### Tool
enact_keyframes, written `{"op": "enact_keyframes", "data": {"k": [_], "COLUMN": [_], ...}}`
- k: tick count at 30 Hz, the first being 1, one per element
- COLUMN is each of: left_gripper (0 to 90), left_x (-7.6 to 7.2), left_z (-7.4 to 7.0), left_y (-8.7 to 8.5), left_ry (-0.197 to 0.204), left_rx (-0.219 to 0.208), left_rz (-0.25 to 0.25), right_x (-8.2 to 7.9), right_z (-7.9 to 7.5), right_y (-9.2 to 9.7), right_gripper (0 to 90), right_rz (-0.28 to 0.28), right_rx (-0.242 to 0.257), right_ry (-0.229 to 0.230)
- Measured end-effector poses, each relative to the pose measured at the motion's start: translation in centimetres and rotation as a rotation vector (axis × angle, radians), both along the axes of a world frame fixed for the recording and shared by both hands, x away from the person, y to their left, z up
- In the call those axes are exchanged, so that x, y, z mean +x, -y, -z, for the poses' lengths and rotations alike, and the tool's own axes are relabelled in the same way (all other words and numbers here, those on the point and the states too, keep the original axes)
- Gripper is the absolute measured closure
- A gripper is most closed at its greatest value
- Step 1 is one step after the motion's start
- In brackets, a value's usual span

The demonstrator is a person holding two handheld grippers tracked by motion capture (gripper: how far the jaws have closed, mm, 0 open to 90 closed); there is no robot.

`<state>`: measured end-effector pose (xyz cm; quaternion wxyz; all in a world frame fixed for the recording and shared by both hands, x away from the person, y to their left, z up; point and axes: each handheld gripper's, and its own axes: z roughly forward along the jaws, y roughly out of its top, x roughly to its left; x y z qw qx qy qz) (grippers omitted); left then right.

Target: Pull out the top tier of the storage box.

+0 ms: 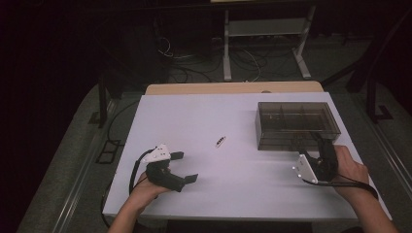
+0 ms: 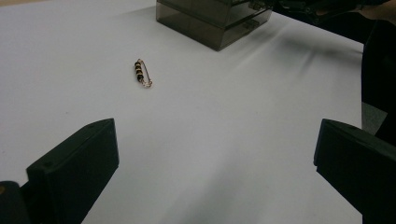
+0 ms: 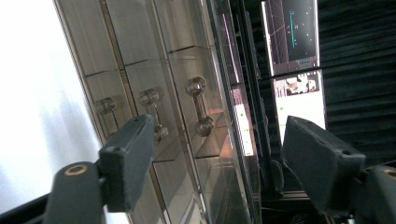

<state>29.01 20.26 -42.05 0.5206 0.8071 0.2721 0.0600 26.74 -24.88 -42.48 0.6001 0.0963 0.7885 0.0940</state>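
While no writing is legible, left tongs and right tongs gape empty.

White table; smoked clear compartment box sits at its far right; beaded safety pin lies left of the box, well apart.

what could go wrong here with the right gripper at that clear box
1. The right gripper straddles a small drawer handle on the clear box; the jaws stand open around it and could close off-centre and slip.
2. The box looks light, so a pull may drag it across the table rather than open a drawer.
3. The beaded pin lies loose ahead of the open left gripper and could get knocked.
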Motion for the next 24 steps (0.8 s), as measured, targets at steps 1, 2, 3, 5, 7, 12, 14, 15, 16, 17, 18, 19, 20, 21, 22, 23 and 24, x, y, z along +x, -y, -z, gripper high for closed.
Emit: {"op": "enact_keyframes", "data": {"k": [1,2,3,5,7,12,14,15,16,17,18,19,20,21,22,23,24], "left_gripper": [0.0,0.0,0.0,0.0,0.0,0.0,0.0,0.0,0.0,0.0,0.0,0.0,0.0,0.0,0.0,0.0,0.0], "left_x": [0.00,-0.01,-0.02,-0.02,0.00,-0.02,-0.01,-0.02,-0.04,-0.06,-0.07,-0.07,-0.07,-0.07,-0.06,-0.06,-0.07], "left_z": [0.01,0.00,0.01,0.00,-0.01,-0.01,0.00,-0.01,-0.03,-0.04,-0.04,-0.04,-0.03,-0.02,-0.01,-0.02,-0.02], "left_y": [0.01,0.01,0.01,0.00,-0.01,-0.01,0.00,-0.01,-0.02,-0.02,-0.03,-0.03,-0.03,-0.02,-0.01,0.00,0.01], "left_ry": [0.001,0.001,0.001,0.001,0.001,0.001,0.001,0.001,0.002,0.003,0.003,0.004,0.004,0.003,0.004,0.004,0.005], "left_rx": [-0.001,0.000,-0.001,0.000,0.000,-0.001,-0.001,-0.002,-0.001,-0.001,-0.001,-0.001,-0.001,0.000,0.001,0.002,0.002], "left_rz": [0.000,-0.001,-0.001,-0.001,-0.001,-0.002,-0.001,-0.002,-0.002,-0.003,-0.003,-0.003,-0.002,-0.003,-0.003,-0.002,-0.002], "right_x": [0.13,0.21,0.27,0.37,0.49,0.94,1.04,1.06,1.09,1.09,1.08,1.07,1.09,1.11,1.13,1.12,1.12], "right_z": [-0.01,-0.02,-0.03,-0.06,-0.10,-0.23,-0.23,-0.21,-0.16,-0.13,-0.10,-0.04,-0.02,0.03,0.11,0.21,0.24], "right_y": [-0.05,-0.12,-0.19,-0.31,-0.38,-0.37,-0.36,-0.35,-0.32,-0.30,-0.27,-0.25,-0.22,-0.20,-0.19,-0.21,-0.22], "right_gripper": [28.8,29.0,29.0,30.0,31.5,35.0,37.3,38.6,39.1,40.4,41.8,42.7,43.8,44.6,45.3,46.4,47.4], "right_rz": [-0.005,-0.005,-0.005,-0.010,-0.011,0.002,0.007,0.009,0.010,0.012,0.013,0.015,0.013,0.016,0.017,0.018,0.016], "right_rx": [-0.013,-0.017,-0.021,-0.026,-0.030,-0.039,-0.048,-0.051,-0.052,-0.051,-0.051,-0.048,-0.052,-0.056,-0.063,-0.064,-0.069], "right_ry": [-0.003,-0.005,-0.005,-0.003,0.003,0.000,-0.002,-0.004,-0.004,-0.002,-0.002,0.001,0.001,0.001,-0.001,-0.001,0.001]}}
